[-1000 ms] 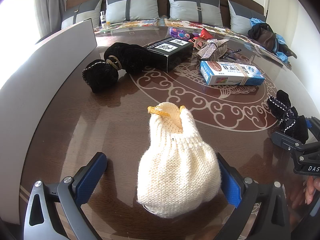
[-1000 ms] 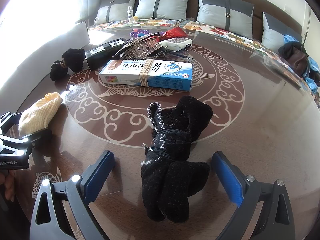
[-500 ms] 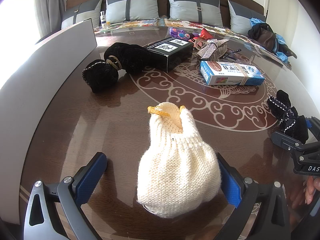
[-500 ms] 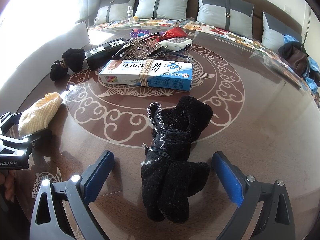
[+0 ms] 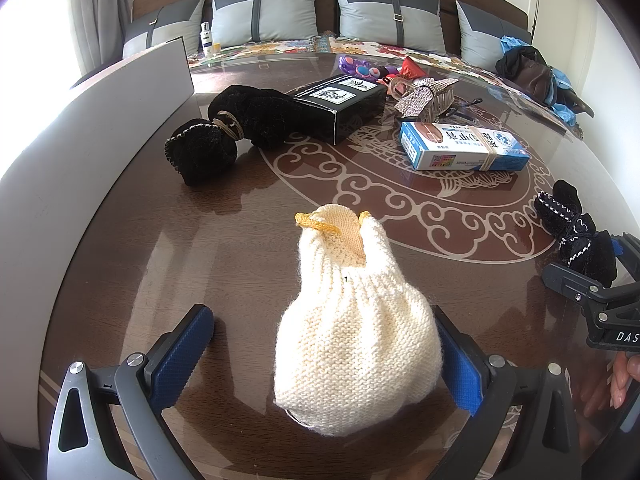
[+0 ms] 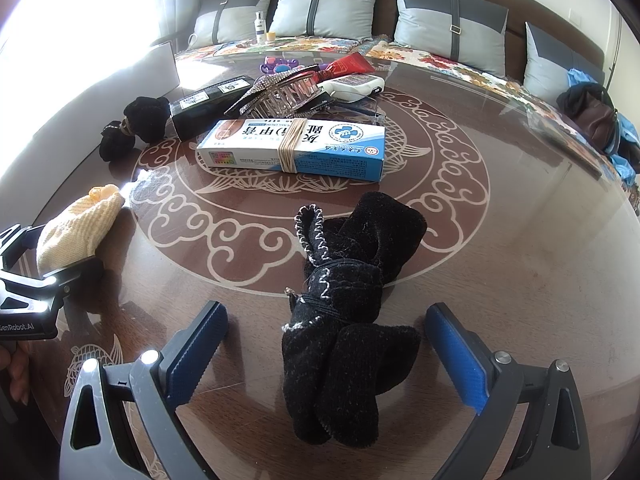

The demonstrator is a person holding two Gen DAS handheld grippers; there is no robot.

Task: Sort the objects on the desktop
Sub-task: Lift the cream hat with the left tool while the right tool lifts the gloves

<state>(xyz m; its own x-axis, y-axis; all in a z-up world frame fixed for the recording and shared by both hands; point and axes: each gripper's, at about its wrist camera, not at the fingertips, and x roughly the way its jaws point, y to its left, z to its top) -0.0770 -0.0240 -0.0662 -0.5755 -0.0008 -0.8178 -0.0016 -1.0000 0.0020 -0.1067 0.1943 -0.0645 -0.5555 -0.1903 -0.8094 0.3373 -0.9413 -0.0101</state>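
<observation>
A cream knitted pouch (image 5: pixel 352 340) lies on the brown table between the blue pads of my left gripper (image 5: pixel 324 352), which is open; its right pad touches the pouch. A black velvet pouch with white stitching (image 6: pixel 352 304) lies between the pads of my right gripper (image 6: pixel 332 354), which is open and apart from it. The cream pouch also shows in the right wrist view (image 6: pixel 76 228). The black pouch also shows in the left wrist view (image 5: pixel 572 228).
A blue-white medicine box (image 6: pixel 296 148), a black box (image 5: pixel 340 100), another black velvet pouch (image 5: pixel 224 136), a rhinestone hair clip (image 5: pixel 424 96) and small toys (image 5: pixel 360 66) lie farther back. A grey panel (image 5: pixel 100 128) stands at the left. Sofa cushions (image 5: pixel 388 12) are behind.
</observation>
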